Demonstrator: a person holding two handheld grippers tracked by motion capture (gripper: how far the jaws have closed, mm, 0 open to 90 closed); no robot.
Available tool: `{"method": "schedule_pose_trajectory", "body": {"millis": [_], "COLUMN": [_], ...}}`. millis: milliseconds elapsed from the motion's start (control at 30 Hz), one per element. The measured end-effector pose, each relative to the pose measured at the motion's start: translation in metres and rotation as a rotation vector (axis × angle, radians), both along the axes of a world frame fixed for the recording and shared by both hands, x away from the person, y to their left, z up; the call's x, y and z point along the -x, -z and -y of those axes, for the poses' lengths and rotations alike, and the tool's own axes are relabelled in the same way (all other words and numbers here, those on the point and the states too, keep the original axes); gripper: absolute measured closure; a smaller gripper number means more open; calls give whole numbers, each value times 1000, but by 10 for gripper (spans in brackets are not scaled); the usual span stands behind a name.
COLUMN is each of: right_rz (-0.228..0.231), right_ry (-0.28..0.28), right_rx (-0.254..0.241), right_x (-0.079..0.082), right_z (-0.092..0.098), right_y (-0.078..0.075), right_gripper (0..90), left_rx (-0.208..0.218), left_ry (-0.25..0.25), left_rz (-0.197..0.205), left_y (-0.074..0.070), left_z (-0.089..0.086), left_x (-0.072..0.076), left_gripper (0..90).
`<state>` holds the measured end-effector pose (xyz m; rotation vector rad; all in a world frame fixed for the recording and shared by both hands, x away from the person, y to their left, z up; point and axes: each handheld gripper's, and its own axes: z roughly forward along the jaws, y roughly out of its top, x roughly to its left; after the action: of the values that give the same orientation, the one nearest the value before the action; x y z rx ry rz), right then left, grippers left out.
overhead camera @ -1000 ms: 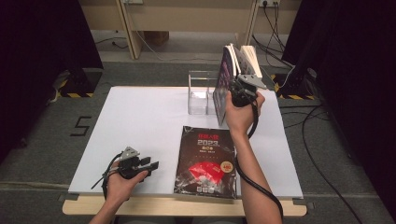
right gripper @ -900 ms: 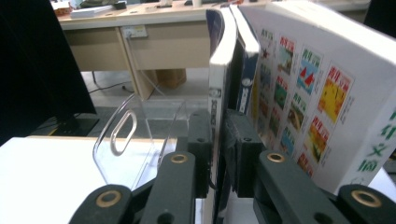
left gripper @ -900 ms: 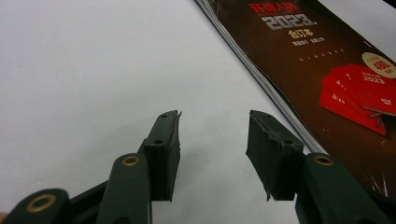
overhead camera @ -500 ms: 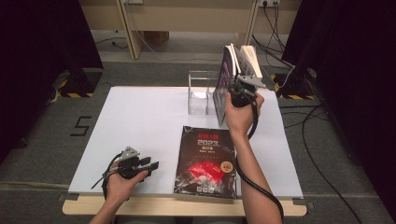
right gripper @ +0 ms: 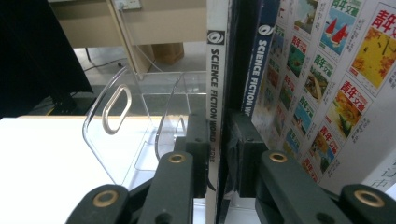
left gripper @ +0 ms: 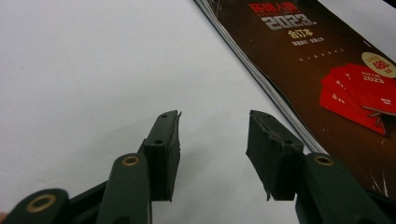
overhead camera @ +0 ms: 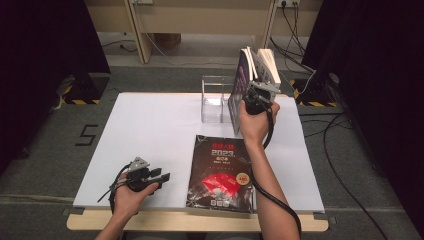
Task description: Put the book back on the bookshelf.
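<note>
My right gripper (overhead camera: 256, 96) is raised over the far right of the table, shut on a white-spined magazine (right gripper: 215, 70) that stands upright; its jaws pinch the spine in the right gripper view (right gripper: 219, 149). A blue-spined magazine (right gripper: 259, 60) and one with a colourful cover (right gripper: 336, 84) lean against it on the right. The clear acrylic rack (overhead camera: 215, 97) stands just left of them. A dark "2023" magazine (overhead camera: 220, 172) lies flat at the front of the table. My left gripper (overhead camera: 164, 176) rests open near the front left edge, with nothing between its jaws (left gripper: 212, 140).
The white table (overhead camera: 150, 125) is bare on its left half. In the left gripper view the dark magazine (left gripper: 327, 70) lies just right of the jaws. Cables and wooden furniture legs are on the floor behind the table.
</note>
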<state>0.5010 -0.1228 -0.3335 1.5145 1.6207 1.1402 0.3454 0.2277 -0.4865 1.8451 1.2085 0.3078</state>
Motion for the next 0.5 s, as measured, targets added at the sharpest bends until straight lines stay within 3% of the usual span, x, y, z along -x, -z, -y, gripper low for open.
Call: {"method": "schedule_pose_trajectory", "body": {"millis": [233,500], "right_rz": [-2,73], "right_ry": [34,57], "right_rx": [-10,-21], "right_x": [0,2], "right_z": [-2,-3], "right_y": [0,7], "right_gripper": [830,837], "left_rx": [-2,-1], "left_ry": [4,7], "left_rz": [2,2], "left_y": [0,1], "left_z": [1,1], "left_x": [0,0], "left_gripper": [532,532]}}
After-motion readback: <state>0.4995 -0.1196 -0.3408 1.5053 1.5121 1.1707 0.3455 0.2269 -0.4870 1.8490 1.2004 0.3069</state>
